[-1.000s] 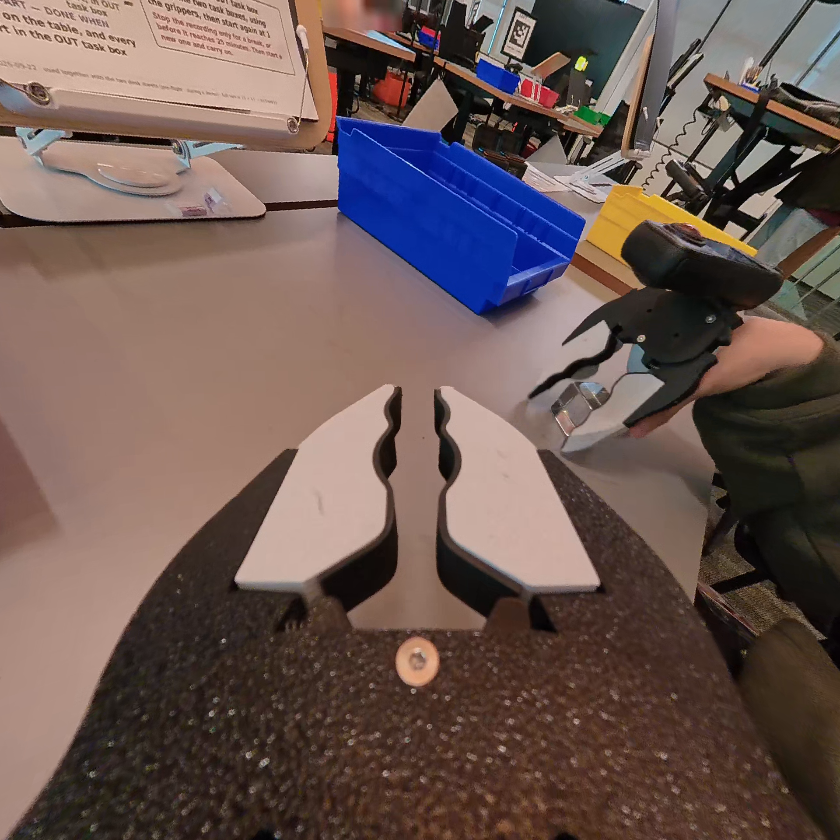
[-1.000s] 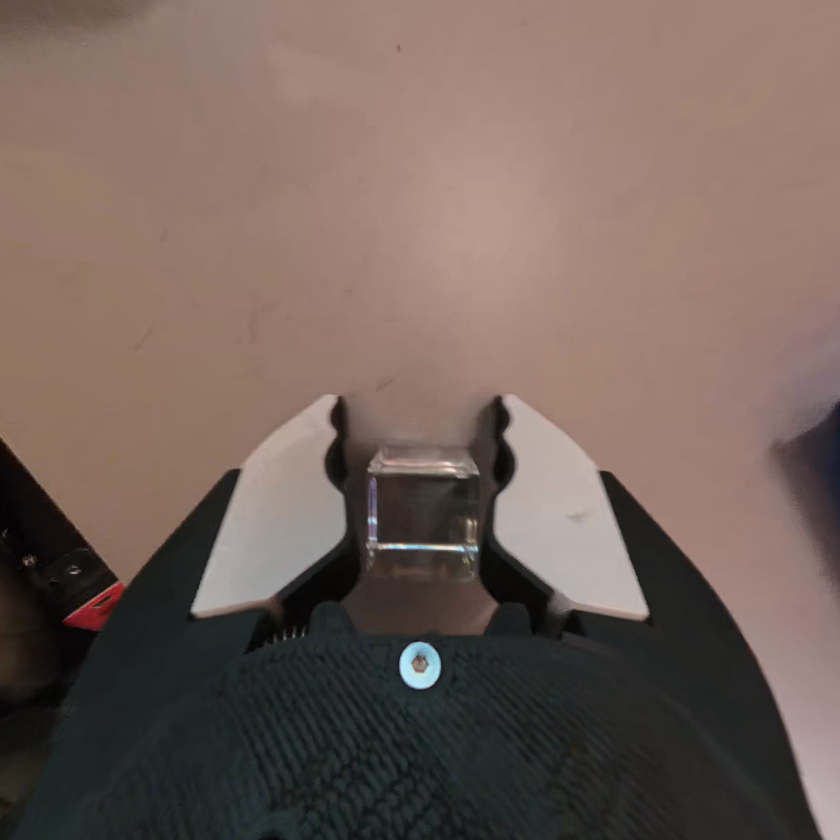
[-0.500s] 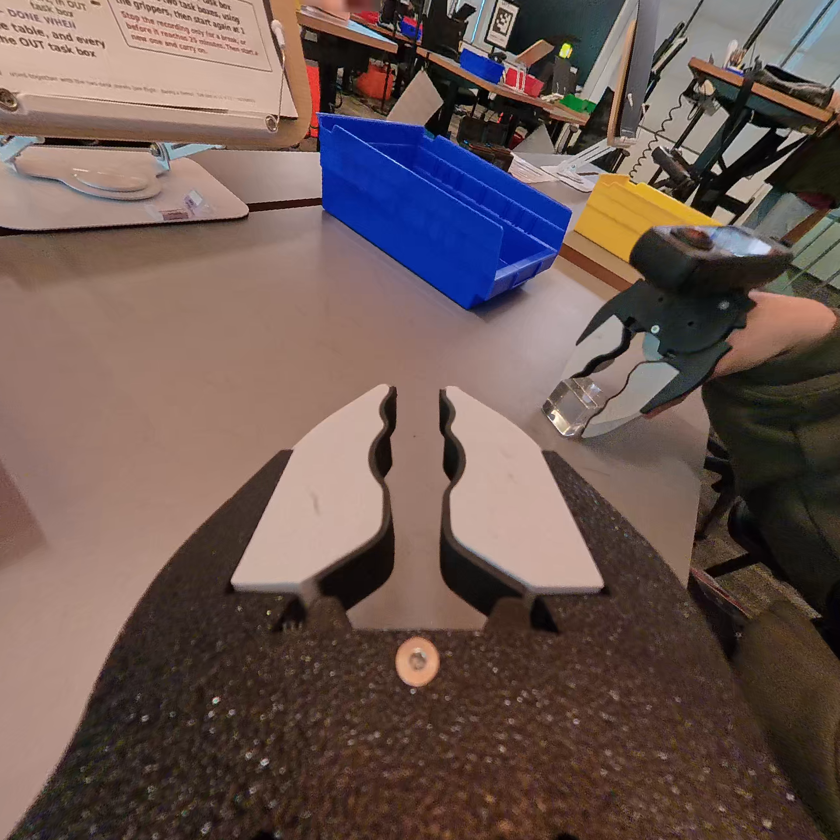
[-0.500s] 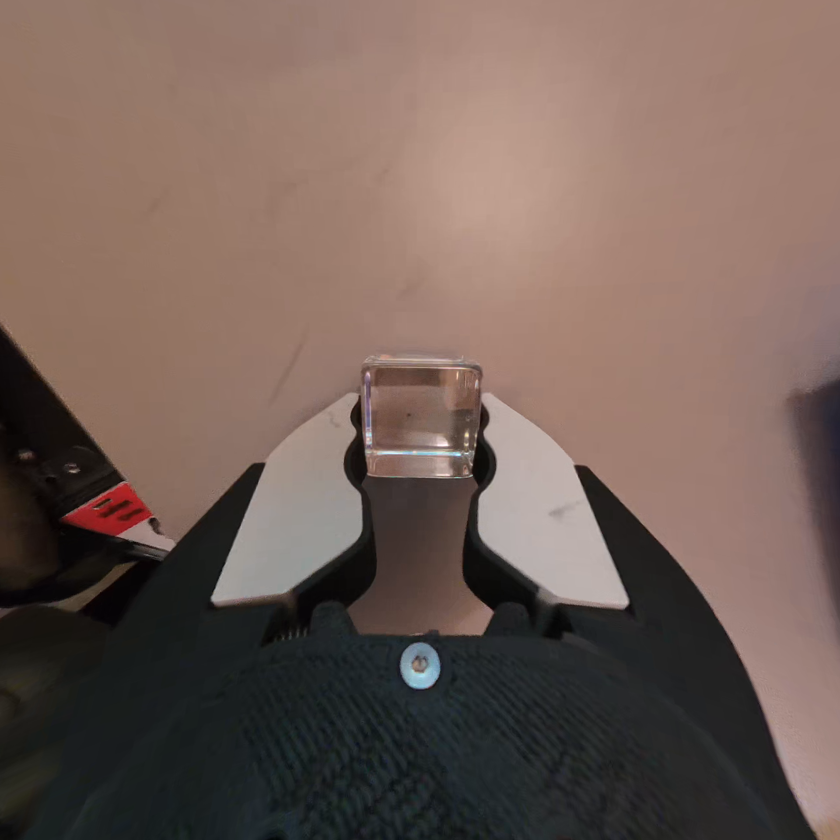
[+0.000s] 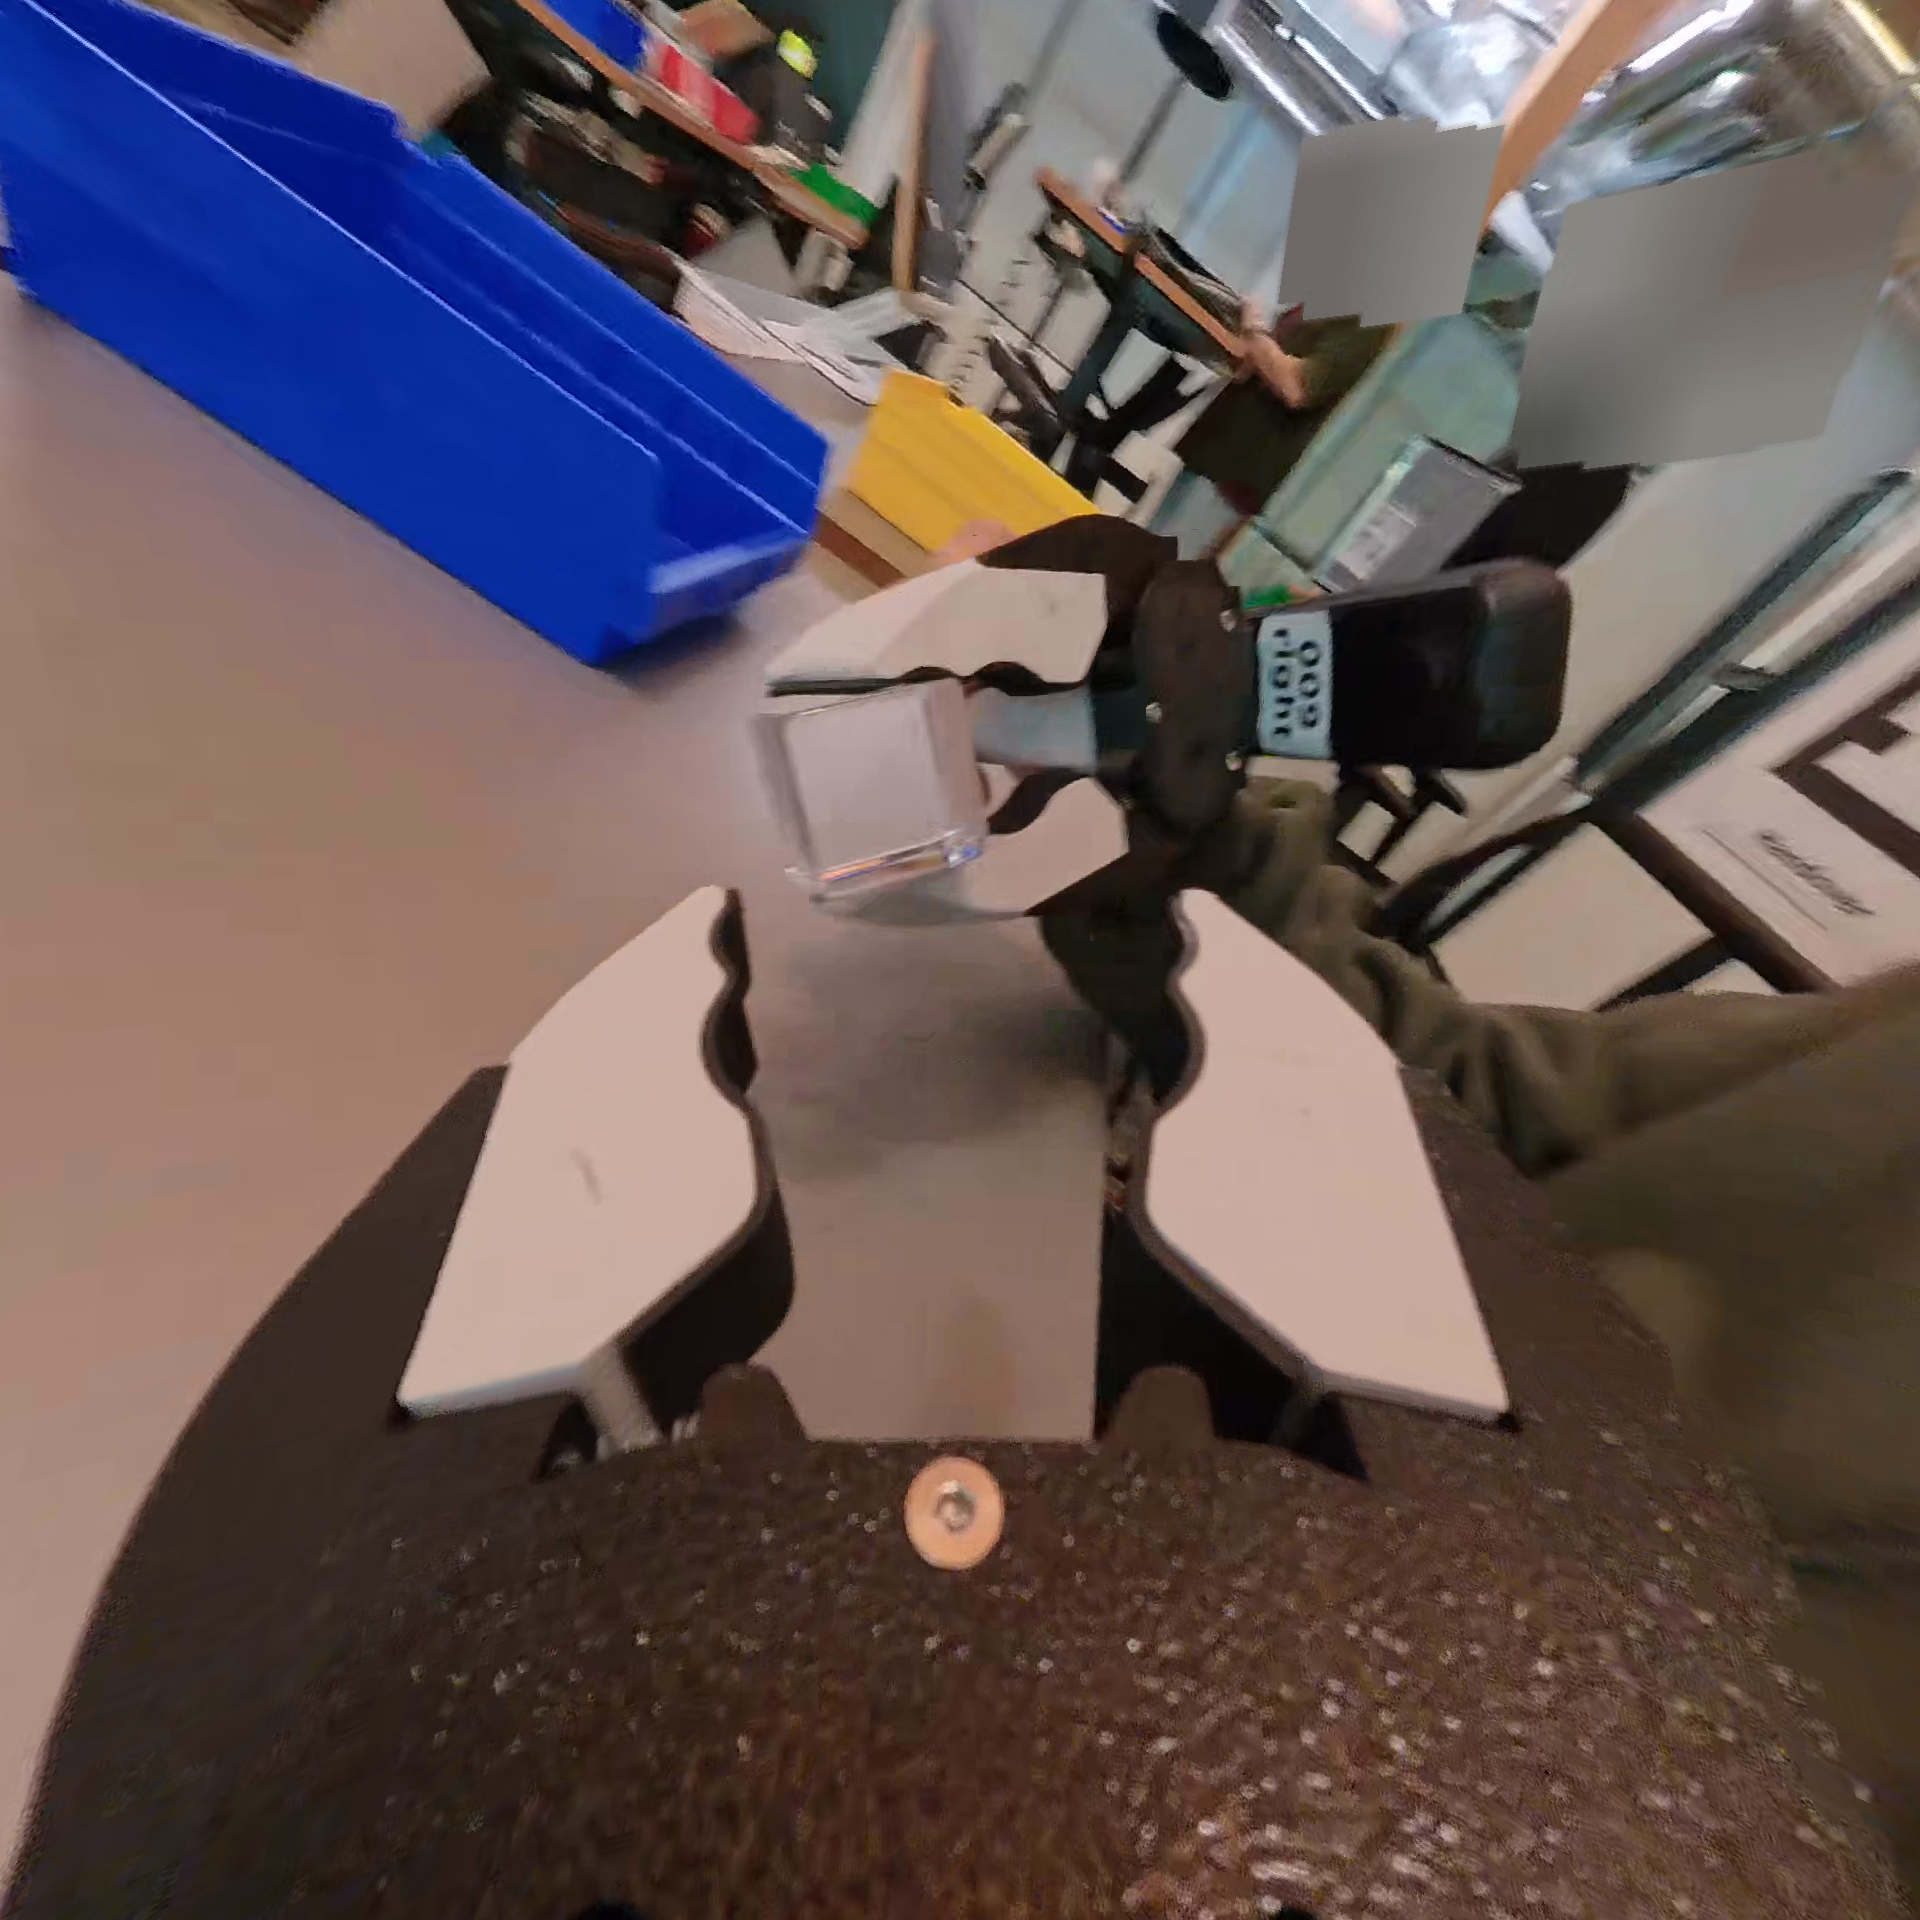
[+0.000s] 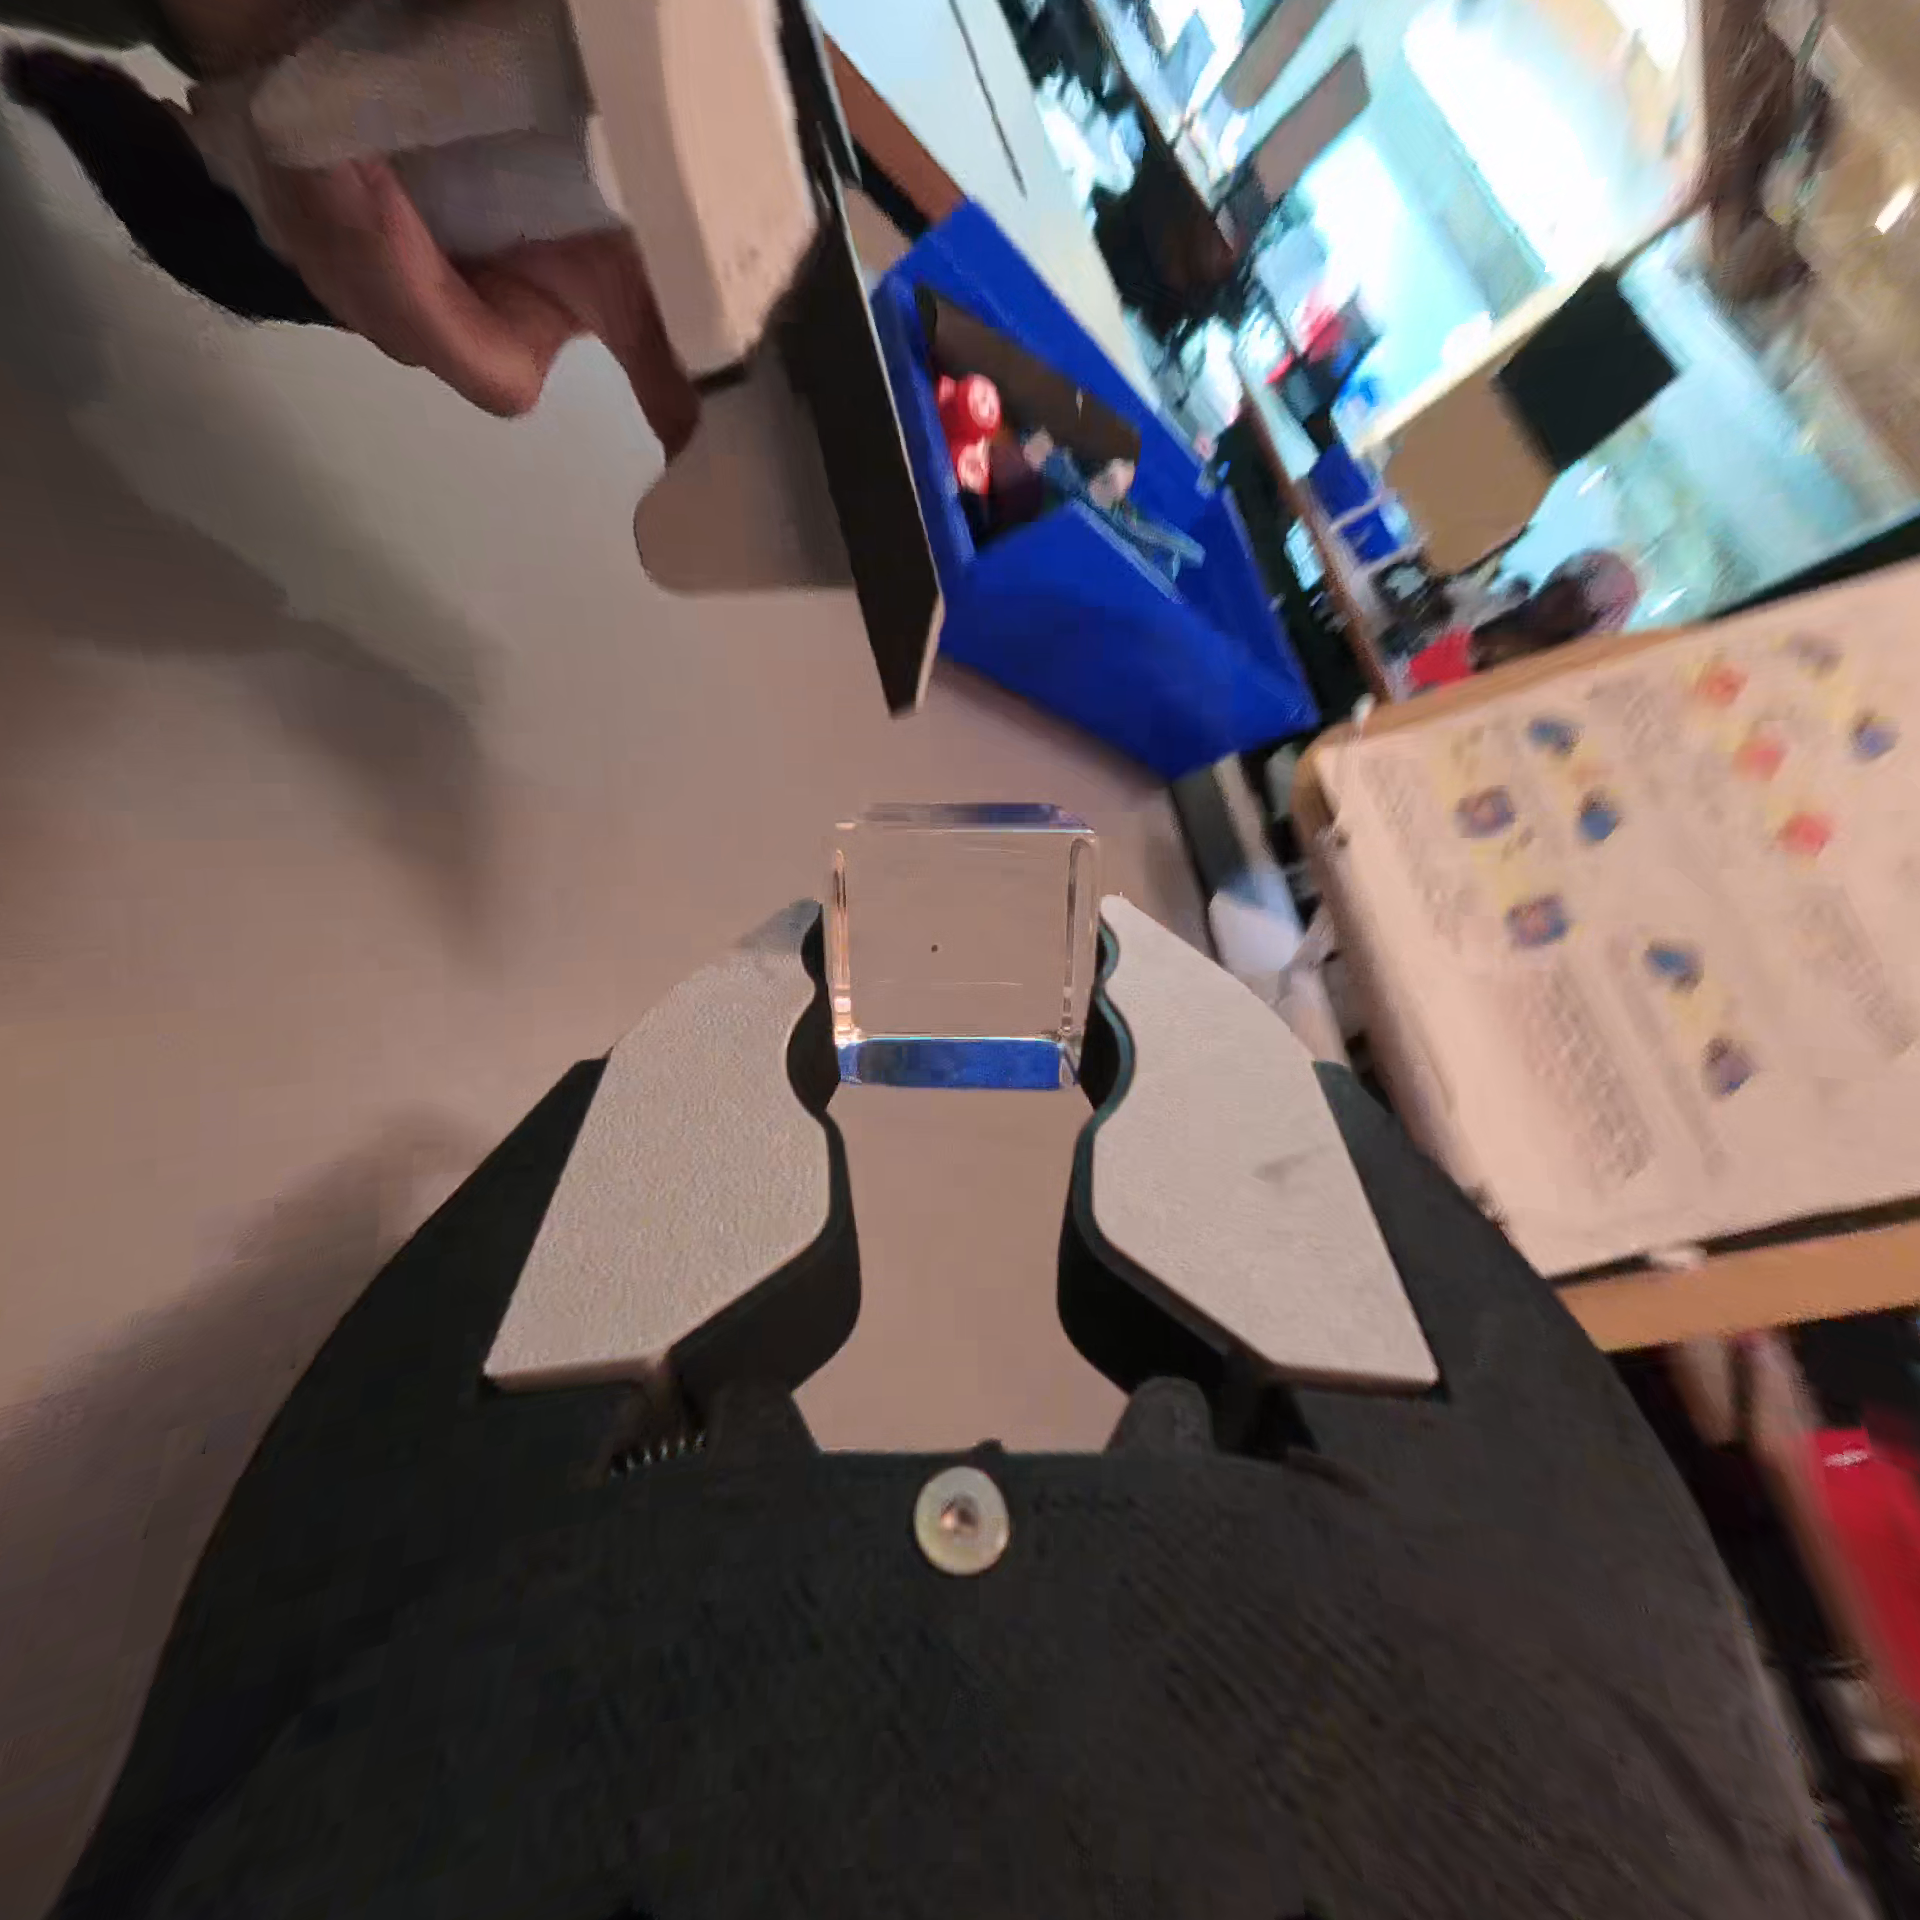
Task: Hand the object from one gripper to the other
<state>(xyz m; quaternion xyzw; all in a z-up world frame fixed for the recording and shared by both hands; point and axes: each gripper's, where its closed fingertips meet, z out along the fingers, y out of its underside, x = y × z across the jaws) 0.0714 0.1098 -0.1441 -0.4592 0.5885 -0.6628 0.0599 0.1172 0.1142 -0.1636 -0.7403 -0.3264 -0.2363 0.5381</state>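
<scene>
One clear cube sits pinched at the tips of your right gripper, lifted off the tabletop. Your left gripper gapes wide just short of it. Mid-handover, I judge: slide left's fingers around the cube's free faces, then squeeze.

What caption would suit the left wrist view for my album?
Right gripper offers a clear cube above the table to the open left gripper.

A clear acrylic cube, colourless with polished faces and bevelled edges, sits upright and level, pinched at its two side faces between the right gripper's fingertips, lifted off the bench.
</scene>
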